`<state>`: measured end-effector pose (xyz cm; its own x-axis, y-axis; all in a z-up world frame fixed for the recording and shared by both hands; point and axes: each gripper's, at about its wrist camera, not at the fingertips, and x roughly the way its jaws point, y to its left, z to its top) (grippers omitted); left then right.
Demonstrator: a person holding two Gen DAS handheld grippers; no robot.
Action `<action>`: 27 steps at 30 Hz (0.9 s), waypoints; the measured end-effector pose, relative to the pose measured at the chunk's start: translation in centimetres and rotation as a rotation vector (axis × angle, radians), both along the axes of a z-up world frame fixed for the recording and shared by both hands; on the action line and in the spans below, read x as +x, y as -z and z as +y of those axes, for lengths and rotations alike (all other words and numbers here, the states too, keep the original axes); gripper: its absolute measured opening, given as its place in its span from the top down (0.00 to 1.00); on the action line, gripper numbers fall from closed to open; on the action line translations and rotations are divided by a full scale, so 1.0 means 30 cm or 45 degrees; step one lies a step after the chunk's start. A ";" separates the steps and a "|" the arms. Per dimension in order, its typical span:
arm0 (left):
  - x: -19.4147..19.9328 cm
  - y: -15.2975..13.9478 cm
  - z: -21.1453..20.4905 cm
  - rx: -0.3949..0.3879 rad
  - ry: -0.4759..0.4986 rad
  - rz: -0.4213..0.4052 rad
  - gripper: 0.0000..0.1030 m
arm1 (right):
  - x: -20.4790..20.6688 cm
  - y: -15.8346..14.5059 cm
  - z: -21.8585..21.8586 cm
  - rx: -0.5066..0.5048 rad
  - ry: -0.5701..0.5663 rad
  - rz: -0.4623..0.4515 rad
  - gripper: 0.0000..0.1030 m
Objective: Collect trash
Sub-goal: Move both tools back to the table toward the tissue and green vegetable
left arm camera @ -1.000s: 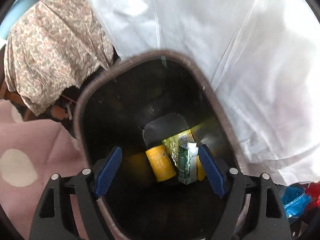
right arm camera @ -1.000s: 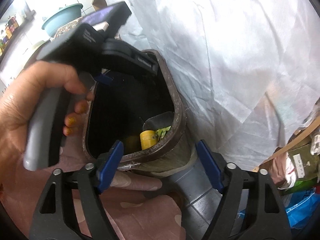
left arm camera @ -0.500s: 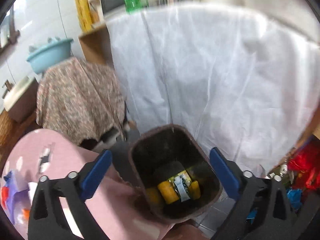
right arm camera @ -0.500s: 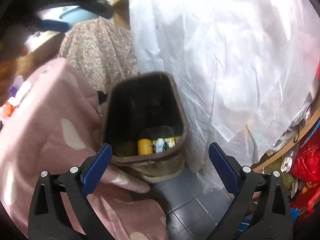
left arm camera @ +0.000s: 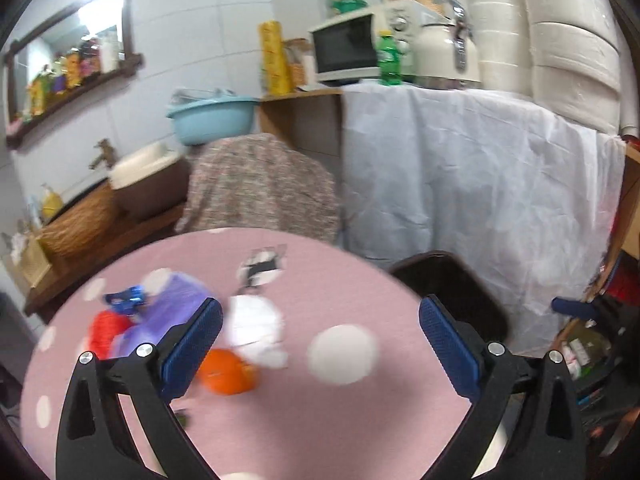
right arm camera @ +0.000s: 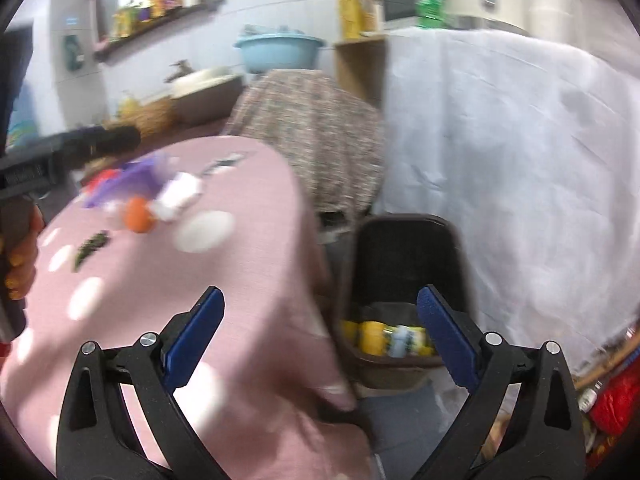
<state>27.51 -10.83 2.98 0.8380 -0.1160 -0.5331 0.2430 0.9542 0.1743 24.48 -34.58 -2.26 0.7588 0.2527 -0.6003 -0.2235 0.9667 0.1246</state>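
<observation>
one round pink table (left arm camera: 320, 280) carries a blurred litter heap: one orange ball (left arm camera: 226, 376), one white wad (left arm camera: 256, 328), one purple bag (left arm camera: 168, 312). one bin (right arm camera: 404, 264) beside it holds several yellow packs (right arm camera: 376, 338). both grippers, left (left arm camera: 320, 354) and right (right arm camera: 320, 340), have just widened, empty, jaws apart. earlier both looked into the bin; now the left faces the tabletop.

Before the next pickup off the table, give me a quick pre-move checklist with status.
1. Left gripper open, nothing between its pads: ok.
2. Right gripper open, nothing held: ok.
3. Trash on the pink tablecloth: orange piece, white wad, purple bag in view: ok.
4. Bin open beside the table, cans inside, room left: ok.
5. Picture sharp enough to aim: not ok, blurred.
</observation>
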 end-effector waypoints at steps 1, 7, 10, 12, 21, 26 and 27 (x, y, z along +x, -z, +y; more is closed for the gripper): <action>-0.015 0.001 0.054 0.018 -0.029 -0.013 0.05 | 0.002 -0.010 0.029 0.013 -0.029 -0.007 0.07; -0.065 0.045 0.313 0.077 -0.198 0.014 0.05 | 0.005 -0.033 0.220 -0.021 -0.188 -0.015 0.07; -0.080 0.070 0.414 0.104 -0.262 0.035 0.05 | 0.016 -0.033 0.308 -0.050 -0.265 -0.006 0.07; -0.092 0.080 0.486 0.089 -0.290 0.049 0.05 | 0.024 -0.034 0.363 -0.074 -0.302 -0.010 0.07; -0.080 0.116 0.623 0.057 -0.333 0.081 0.11 | 0.169 -0.020 0.594 -0.177 -0.455 0.054 0.30; -0.072 0.129 0.652 -0.014 -0.324 0.110 0.15 | 0.275 0.001 0.651 -0.138 -0.463 0.117 0.44; -0.069 0.132 0.653 -0.021 -0.323 0.112 0.15 | 0.292 0.007 0.665 -0.144 -0.455 0.124 0.46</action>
